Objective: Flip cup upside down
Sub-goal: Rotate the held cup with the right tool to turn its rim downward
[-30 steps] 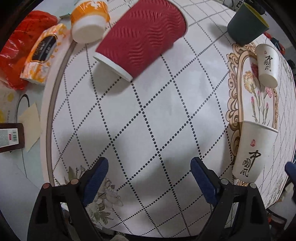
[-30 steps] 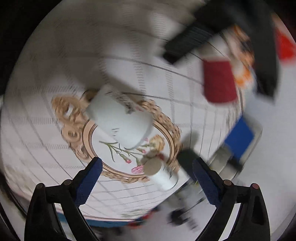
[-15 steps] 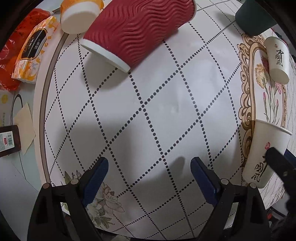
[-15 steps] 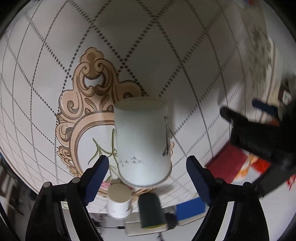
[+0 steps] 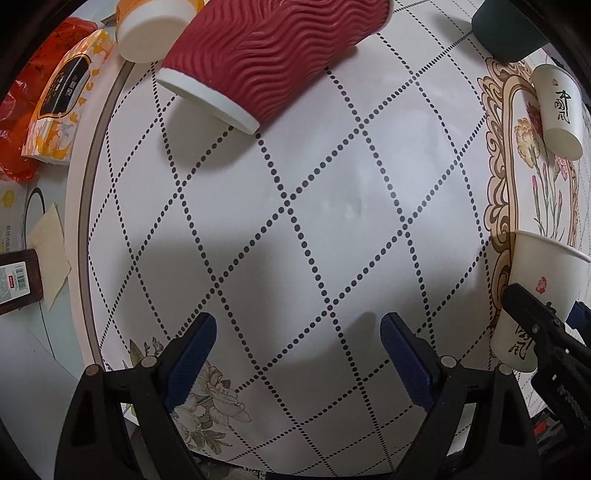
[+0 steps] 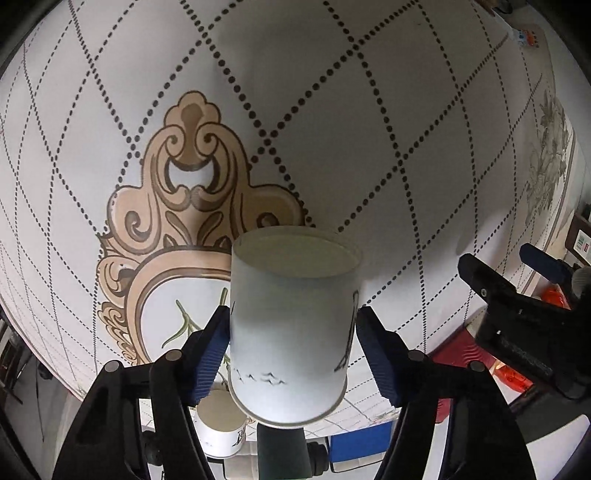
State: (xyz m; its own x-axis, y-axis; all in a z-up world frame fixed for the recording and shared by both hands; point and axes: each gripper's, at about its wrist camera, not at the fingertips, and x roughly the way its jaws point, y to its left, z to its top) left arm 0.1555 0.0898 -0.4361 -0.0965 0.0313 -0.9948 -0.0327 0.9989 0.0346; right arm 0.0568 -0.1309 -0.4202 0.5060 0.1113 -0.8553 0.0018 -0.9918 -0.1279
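Observation:
A white paper cup [image 6: 291,321] with black ink marks stands on the patterned tablecloth [image 6: 332,110], its closed base toward my right wrist camera. My right gripper [image 6: 291,332] has closed around it, both blue pads touching its sides. The same cup [image 5: 532,299] shows at the right edge of the left wrist view, with the right gripper's black finger across it. My left gripper [image 5: 295,347] is open and empty, low over bare tablecloth [image 5: 295,221].
A red ribbed cup [image 5: 266,59], an orange-and-white cup [image 5: 147,29], a dark green cup [image 5: 506,29] and a small white cup [image 5: 557,110] stand farther off. Snack packets [image 5: 59,110] lie beyond the table's left edge. The left gripper [image 6: 517,295] shows at right.
My right gripper moved in over the white cup and closed its pads onto the cup's sides. My left gripper drifted slightly closer to the table and stayed open.

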